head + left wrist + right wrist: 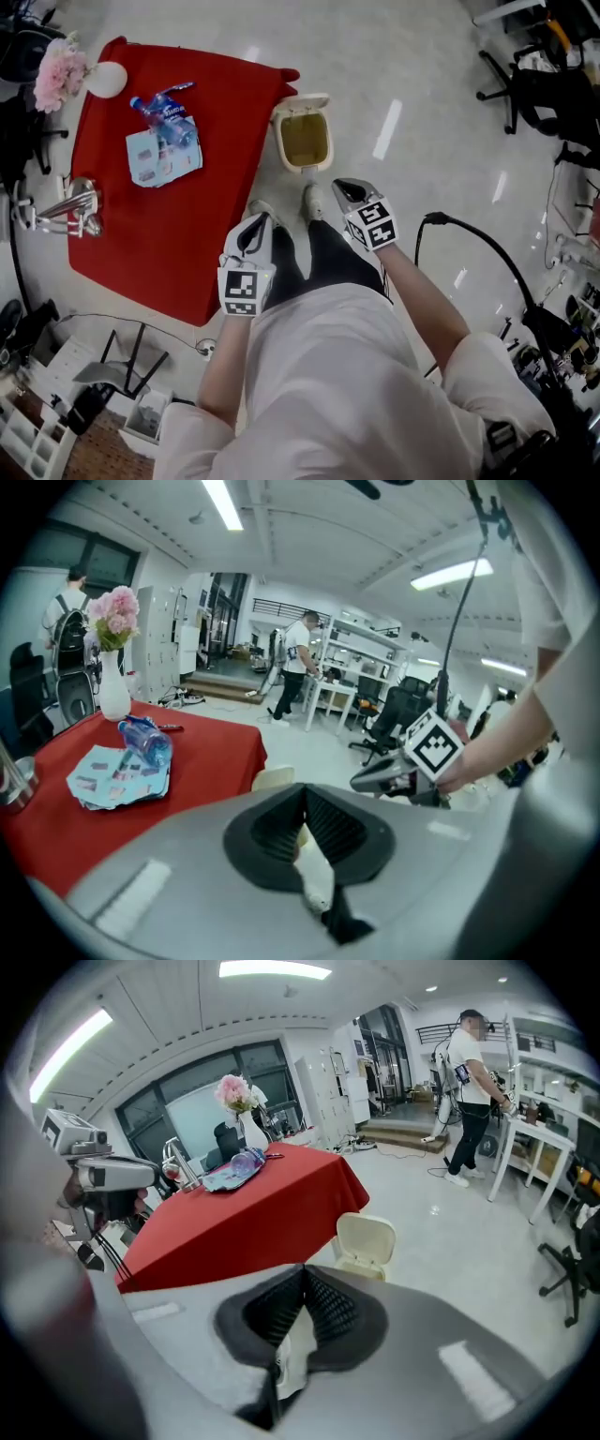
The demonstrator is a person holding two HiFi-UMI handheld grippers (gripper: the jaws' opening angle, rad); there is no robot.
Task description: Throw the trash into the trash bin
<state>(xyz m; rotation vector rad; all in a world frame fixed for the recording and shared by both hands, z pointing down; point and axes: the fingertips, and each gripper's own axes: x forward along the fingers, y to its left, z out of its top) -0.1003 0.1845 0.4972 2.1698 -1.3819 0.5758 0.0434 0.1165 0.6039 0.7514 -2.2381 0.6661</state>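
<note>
Reviewer: Grippers first, quick.

Annotator: Left gripper (260,222) has its jaws pressed together with nothing between them. Right gripper (341,186) is the same, pads meeting and empty. Both are held in front of the person's torso, well apart from the trash.

Reviewer: Where's the trash?

Annotator: It's on the red table (187,244). A plastic bottle (167,114) lies on its side, partly over a blue paper sheet (161,161). The trash bin (302,141) sits on the floor just beside the table corner with its lid flipped open. Nothing is picked up yet.

Reviewer: What goes wrong from here?

Annotator: Biggest risk is reaching in with closed jaws, which would only shove the bottle. It's round, so it likely rolls across the cloth or off the edge. A pinch off its middle could also make it squirt out.

Reviewer: And the paper?

Annotator: It's flat and thin, so the pads may skid over it or snag the cloth and drag everything. The vase (105,79) stands near the bottle, and a wide swing of the left gripper could tip it.

Reviewer: Anything at the bin?

Annotator: The opening is small and low, so a release from up high probably misses. The bin looks light, so a bump may knock it over.
</note>
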